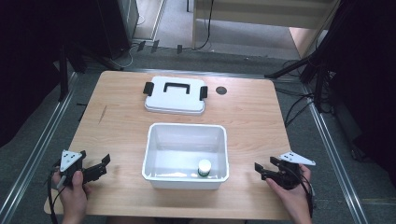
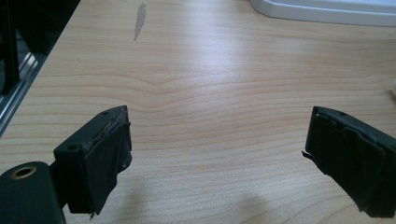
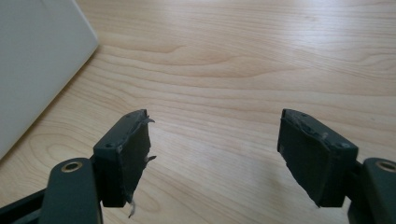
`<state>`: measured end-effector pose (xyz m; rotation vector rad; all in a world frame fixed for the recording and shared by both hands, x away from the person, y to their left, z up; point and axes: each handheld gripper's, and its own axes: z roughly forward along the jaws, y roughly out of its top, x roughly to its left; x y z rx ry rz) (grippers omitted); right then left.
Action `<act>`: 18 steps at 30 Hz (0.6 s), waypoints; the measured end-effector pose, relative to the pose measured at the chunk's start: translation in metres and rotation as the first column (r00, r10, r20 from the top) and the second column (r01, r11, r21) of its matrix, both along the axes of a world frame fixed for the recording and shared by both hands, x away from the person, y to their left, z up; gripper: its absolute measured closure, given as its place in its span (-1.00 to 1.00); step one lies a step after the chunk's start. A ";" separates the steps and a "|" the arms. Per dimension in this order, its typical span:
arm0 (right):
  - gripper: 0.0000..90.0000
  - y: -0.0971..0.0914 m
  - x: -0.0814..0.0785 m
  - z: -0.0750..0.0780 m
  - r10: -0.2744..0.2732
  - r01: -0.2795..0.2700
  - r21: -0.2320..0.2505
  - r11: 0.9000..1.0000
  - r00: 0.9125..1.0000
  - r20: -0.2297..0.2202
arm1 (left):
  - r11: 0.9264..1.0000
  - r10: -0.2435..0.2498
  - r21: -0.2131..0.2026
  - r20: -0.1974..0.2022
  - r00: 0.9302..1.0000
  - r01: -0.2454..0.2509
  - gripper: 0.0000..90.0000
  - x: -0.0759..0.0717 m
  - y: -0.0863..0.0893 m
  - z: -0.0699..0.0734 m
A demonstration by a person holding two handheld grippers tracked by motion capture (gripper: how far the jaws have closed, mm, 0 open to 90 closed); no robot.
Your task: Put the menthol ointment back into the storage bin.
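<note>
Your left gripper (image 1: 103, 164) and right gripper (image 1: 259, 171) rest low at the near corners of the pale wooden table (image 1: 252, 121), each with jaws spread wide and holding nothing, flanking the open white rectangular plastic bin (image 1: 161, 173) whose near right corner holds a small white-capped jar with a green band (image 1: 204, 167). Reaching for the jar risks catching a jaw on the bin's tall near wall and shoving the bin. The white lid with black handle and clips (image 1: 175, 95) lies flat beyond the bin, near a small dark round hole (image 1: 221, 90), well apart from both grippers.
</note>
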<state>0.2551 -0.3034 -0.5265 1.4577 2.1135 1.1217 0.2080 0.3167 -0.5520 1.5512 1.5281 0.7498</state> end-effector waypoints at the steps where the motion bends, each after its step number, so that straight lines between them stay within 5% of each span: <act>1: -0.42 -0.004 -0.004 -0.003 -0.009 0.009 0.013 1.000 1.000 0.022 | 1.000 0.000 0.001 0.000 1.000 0.000 -0.82 0.000 0.000 0.000; 10: -0.38 -0.024 -0.022 -0.020 -0.092 0.083 0.093 0.992 0.991 0.095 | 1.000 0.001 0.000 0.000 1.000 -0.001 -0.82 0.000 0.000 0.000; 18: -0.39 -0.028 -0.025 -0.015 -0.102 0.094 0.077 0.993 0.990 0.100 | 1.000 -0.002 0.003 -0.004 1.000 0.002 -0.82 0.001 0.000 0.000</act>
